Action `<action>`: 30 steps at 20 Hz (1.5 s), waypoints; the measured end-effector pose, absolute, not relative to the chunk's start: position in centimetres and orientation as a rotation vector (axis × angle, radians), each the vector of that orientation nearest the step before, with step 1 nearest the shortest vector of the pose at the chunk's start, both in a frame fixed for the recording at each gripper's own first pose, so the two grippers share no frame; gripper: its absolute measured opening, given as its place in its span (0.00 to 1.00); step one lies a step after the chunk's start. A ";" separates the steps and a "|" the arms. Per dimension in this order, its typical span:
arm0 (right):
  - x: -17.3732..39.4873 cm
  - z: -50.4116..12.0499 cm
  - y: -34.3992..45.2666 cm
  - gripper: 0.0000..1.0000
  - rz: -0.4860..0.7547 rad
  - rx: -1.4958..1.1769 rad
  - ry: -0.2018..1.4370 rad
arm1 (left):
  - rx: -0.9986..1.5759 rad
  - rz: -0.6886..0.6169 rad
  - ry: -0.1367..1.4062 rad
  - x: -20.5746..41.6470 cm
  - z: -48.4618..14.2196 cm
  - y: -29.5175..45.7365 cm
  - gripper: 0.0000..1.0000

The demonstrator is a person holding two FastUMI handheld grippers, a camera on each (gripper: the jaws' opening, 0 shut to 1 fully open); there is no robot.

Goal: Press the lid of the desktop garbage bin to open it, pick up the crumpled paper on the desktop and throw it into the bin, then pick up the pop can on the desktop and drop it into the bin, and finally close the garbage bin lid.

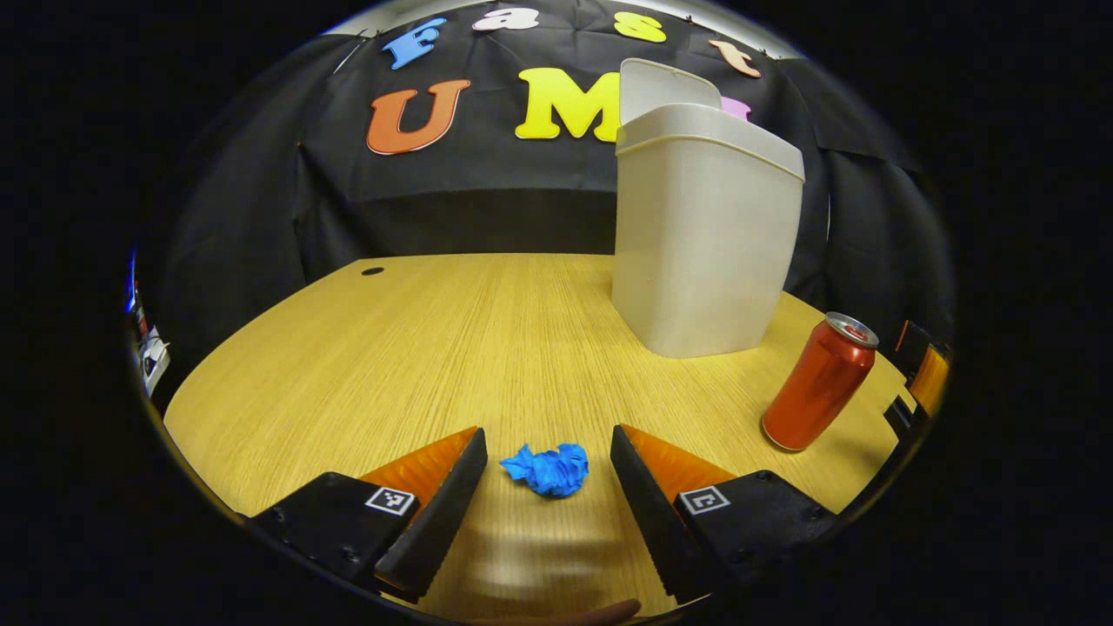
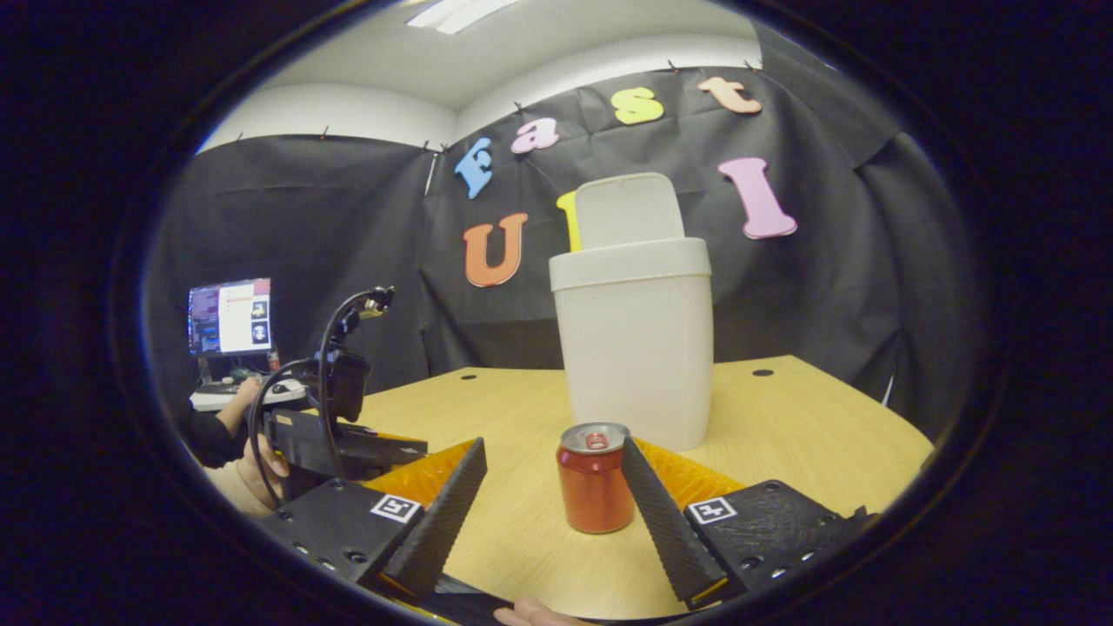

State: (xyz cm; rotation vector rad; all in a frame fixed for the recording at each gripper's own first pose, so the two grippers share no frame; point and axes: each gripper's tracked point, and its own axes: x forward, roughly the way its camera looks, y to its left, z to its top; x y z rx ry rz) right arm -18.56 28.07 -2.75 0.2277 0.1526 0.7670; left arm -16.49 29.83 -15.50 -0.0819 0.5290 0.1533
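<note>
One pop can (image 1: 818,382) stands beside the open-lidded bin (image 1: 704,235).

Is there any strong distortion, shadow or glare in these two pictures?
Left gripper view: the fisheye bends the table edge into a curve; the pop can leans and casts a soft shadow to its right. Right gripper view: the garbage bin stands straight near the centre; a bright ceiling light glares at the top.

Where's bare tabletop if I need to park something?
The wide wooden table left of the white plastic bin is bare, back to the black wall. It is crowded on the right, by the red can, and around the blue crumpled paper.
</note>
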 end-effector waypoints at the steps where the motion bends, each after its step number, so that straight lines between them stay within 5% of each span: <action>1: -18.2 -3.2 27.9 0.95 0.756 0.233 0.165 | -0.065 0.158 0.530 -16.3 -15.6 29.9 0.94; 8: -17.5 -6.2 28.5 0.96 0.769 0.239 0.264 | -0.078 0.195 0.615 -16.3 -17.0 31.0 0.90; 17: -17.4 -7.6 29.2 0.96 0.768 0.199 0.289 | -0.053 0.220 0.667 -16.6 -17.2 32.1 0.56; 19: -17.2 -8.1 29.3 0.96 0.756 0.189 0.300 | -0.058 0.230 0.676 -16.9 -17.1 32.4 0.55; 21: -17.1 -8.3 29.3 0.95 0.745 0.179 0.305 | -0.060 0.234 0.695 -17.0 -17.0 32.6 0.43; 30: -15.0 -9.8 29.9 0.95 0.670 0.186 0.388 | -0.014 0.281 0.725 -17.3 -17.2 33.4 0.36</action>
